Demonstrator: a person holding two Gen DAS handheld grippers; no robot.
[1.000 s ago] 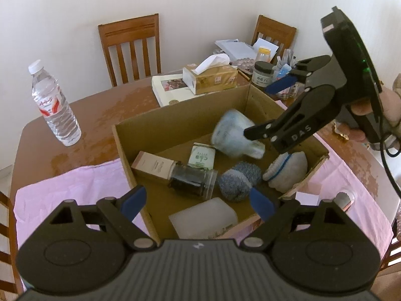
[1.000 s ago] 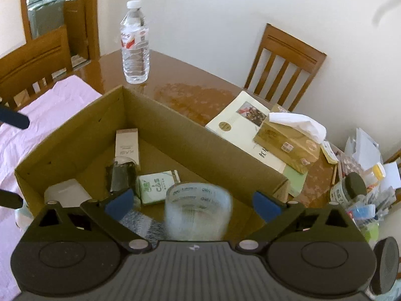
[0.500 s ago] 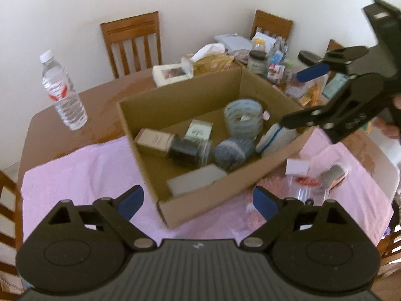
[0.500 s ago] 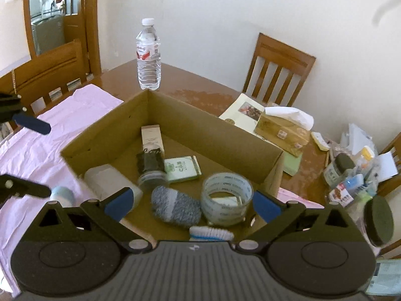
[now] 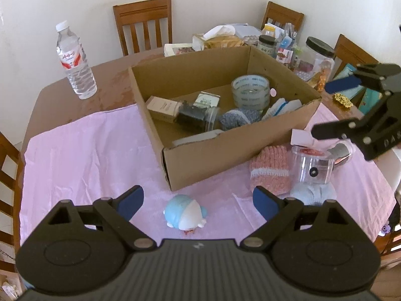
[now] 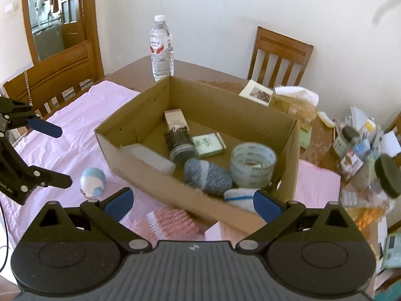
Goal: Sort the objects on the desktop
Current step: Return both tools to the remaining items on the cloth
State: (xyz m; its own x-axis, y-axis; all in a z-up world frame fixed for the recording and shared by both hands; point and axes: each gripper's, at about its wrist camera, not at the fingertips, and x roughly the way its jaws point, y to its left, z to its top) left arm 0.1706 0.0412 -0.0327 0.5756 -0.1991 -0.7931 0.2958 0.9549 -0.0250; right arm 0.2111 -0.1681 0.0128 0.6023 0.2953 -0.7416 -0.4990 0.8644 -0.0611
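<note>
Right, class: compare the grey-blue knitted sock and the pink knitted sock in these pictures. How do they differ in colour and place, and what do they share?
Colour: the grey-blue sock is grey with a paler blue band; the pink sock is salmon pink with a white band.
Place: the grey-blue sock lies inside the cardboard box, beside the tape roll; the pink sock lies outside it on the pink cloth.
Shared: both are knitted, striped, and untouched by either gripper.
</note>
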